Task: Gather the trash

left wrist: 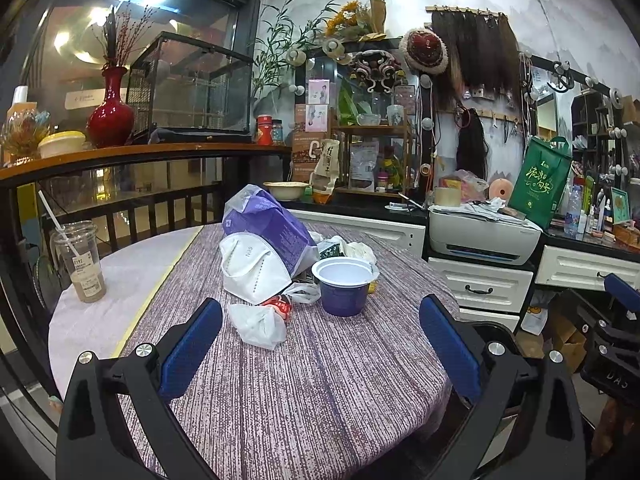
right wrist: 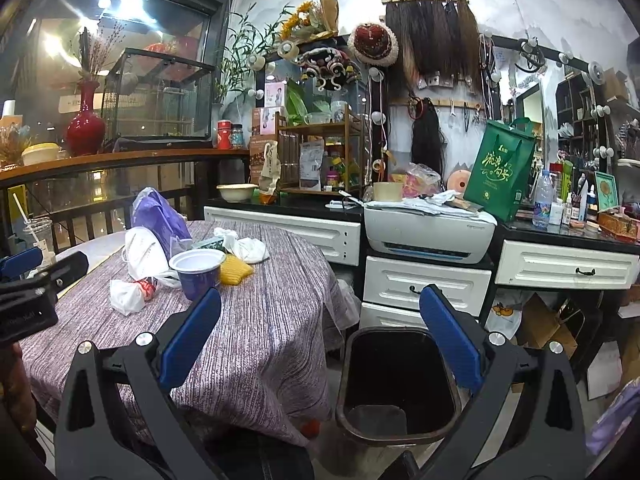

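Note:
Trash lies in a heap on the round table (left wrist: 320, 400): a white N95 mask (left wrist: 252, 268), a purple plastic bag (left wrist: 272, 224), a blue cup with a white inside (left wrist: 343, 288), a crumpled white wrapper with red print (left wrist: 260, 320) and tissues (left wrist: 360, 250). My left gripper (left wrist: 320, 348) stands open over the near part of the table, just short of the wrapper and cup. The right wrist view adds a yellow item (right wrist: 236, 272) behind the cup (right wrist: 198, 270). My right gripper (right wrist: 320, 340) is open, empty, above the table's right edge and a dark bin (right wrist: 396, 384).
A plastic drink cup with a straw (left wrist: 80, 260) stands at the table's left. Behind are white drawers (right wrist: 424, 284), a printer (right wrist: 428, 232), a green bag (right wrist: 500, 168) and a crowded counter. Cardboard and papers (right wrist: 552, 328) lie on the floor at right.

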